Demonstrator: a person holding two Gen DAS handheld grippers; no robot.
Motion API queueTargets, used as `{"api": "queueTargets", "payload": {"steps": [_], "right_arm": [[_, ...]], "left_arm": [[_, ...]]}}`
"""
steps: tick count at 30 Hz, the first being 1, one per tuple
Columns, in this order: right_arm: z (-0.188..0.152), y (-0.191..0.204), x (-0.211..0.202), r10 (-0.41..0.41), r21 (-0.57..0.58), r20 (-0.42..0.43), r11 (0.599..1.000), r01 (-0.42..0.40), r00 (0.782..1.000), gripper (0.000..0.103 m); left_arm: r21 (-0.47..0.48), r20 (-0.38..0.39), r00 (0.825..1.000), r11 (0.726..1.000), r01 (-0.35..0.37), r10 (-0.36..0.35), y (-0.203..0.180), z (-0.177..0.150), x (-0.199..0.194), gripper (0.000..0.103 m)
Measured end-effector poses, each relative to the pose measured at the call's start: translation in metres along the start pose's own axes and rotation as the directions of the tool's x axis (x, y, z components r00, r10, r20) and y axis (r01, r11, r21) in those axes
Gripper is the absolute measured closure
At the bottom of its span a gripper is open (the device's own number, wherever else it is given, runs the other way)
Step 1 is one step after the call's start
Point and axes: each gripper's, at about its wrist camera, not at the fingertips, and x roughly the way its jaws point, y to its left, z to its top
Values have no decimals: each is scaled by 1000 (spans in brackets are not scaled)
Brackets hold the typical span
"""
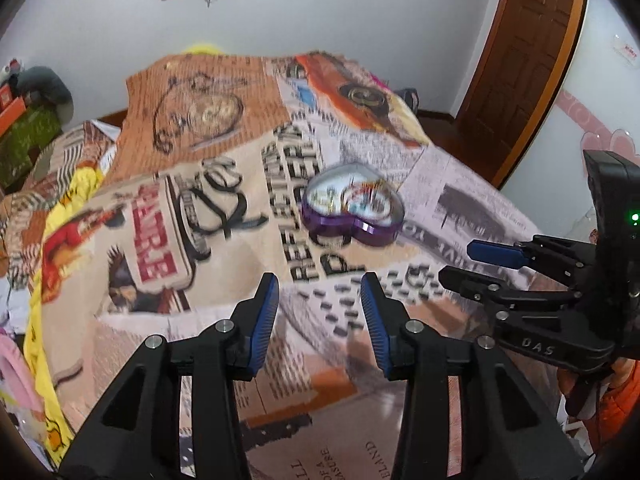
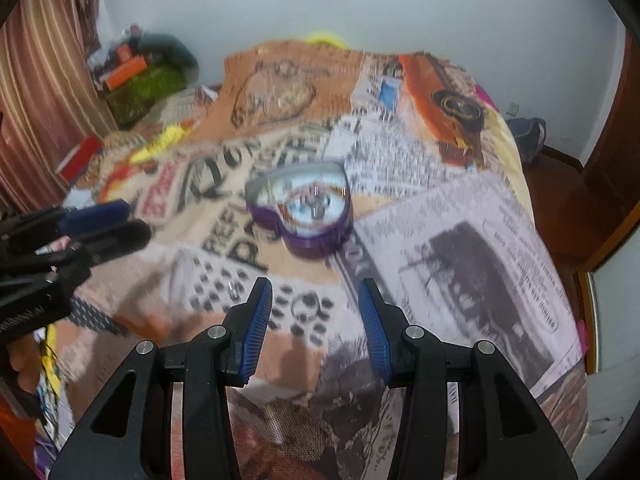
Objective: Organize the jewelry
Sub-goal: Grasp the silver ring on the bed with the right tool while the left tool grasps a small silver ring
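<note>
Jewelry box (image 2: 304,212): purple, heart-shaped, lid open, sits mid-bed on the printed bedspread (image 2: 460,240), ahead of both tools. Contents blurred; small shiny bits inside, can't ID them. Loose items on the bedspread near side of box: a ring (image 2: 303,309) and a small silver piece (image 2: 231,289), approx. between box and right tool. Both blurred.

Right hand-held gripper (image 2: 314,320): fingers apart, nothing held, poised above the ring area. Left hand-held gripper (image 1: 319,312): fingers apart, empty, pointing at the box from the near side; no contact w/ anything.

Step in hand, est.: pick up loose pieces, drop into box. Task looks early.

Recommendations: come down steeply over the ring, straddle it, close slowly; soft fabric gives, so pads may pinch cloth w/ the ring. Busy print hides small metal, so confirm target before closing. Left tool could steady the box wall during drop-in.
</note>
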Motion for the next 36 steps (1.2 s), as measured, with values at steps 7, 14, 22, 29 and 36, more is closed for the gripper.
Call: {"api": "queueTargets", "payload": {"steps": [7,14,22,29,36], "right_arm": [[-15,6,28,-17,-43,-89,999,13,996,62],[-12,10,37,-33,-90,-90,996,25,995,62],[-16,4,41,-10,-52,-65,999,7,998,68],[-17,0,40,-29,-40,-42,999,27,999,83],[-17,-2,36,-33,-28,-28,999,32,999,83]], "left_arm": [[-12,-64,998,1000,24,-25,-2,-17,24,61],[11,-77,996,999,43,-42,-12,-21,33,61],[18,-78,994,997,75,-73,-23,-19,39,62],[31,-106,991,996,81,-78,-30,-19,52,80],[61,-101,994,997,47,-41,-37,-16,60,83]]}}
